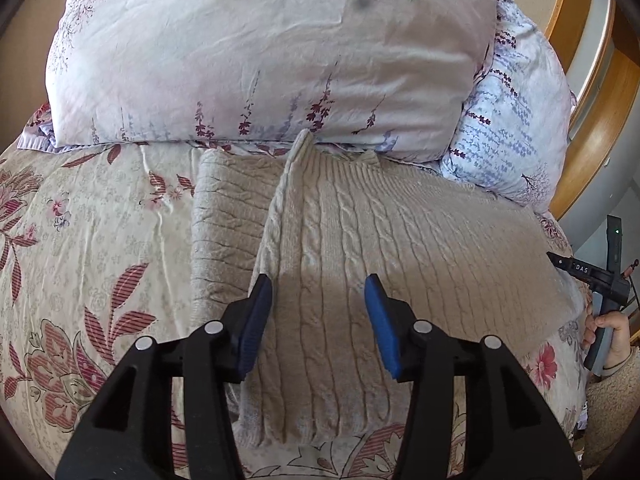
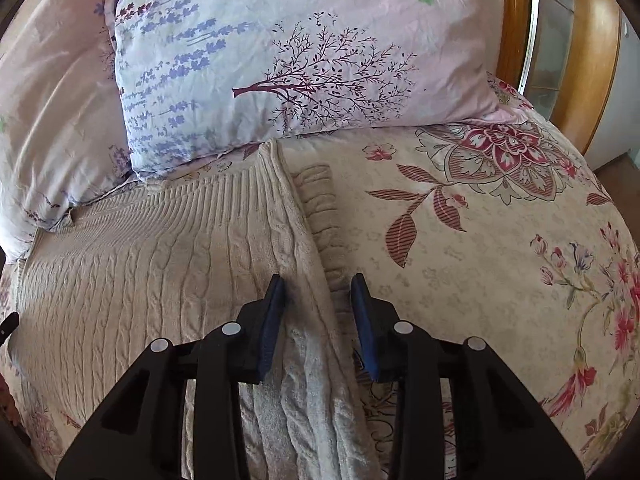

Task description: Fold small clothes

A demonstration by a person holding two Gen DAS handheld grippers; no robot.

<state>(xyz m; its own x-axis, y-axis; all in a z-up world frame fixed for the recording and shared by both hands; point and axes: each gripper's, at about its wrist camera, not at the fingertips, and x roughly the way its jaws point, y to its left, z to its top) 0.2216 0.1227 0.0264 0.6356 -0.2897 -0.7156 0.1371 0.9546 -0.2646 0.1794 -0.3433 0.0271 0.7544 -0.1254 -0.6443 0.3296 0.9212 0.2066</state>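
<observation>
Jaws of L gripper [image 1: 318,290] & R gripper [image 2: 318,290] both wide open, empty, low over knit sweater [image 1: 360,232].

- Sweater [image 1: 360,232]: beige, cable-knit, with ribbed bands.
- Bedspread [image 2: 500,240]: cream, printed with dark-red striped leaves and pink-red flowers.
- Front pillow [image 1: 260,52]: pale pink-white, with purple flower sprigs and a green clover mark.
- Second pillow [image 2: 280,60]: pale blue-pink, with lavender stalks and a dark-purple tree.
- Fingers [image 1: 256,320]: blue pads on black arms.
- Bed frame [image 1: 592,128]: orange-brown wood.
</observation>
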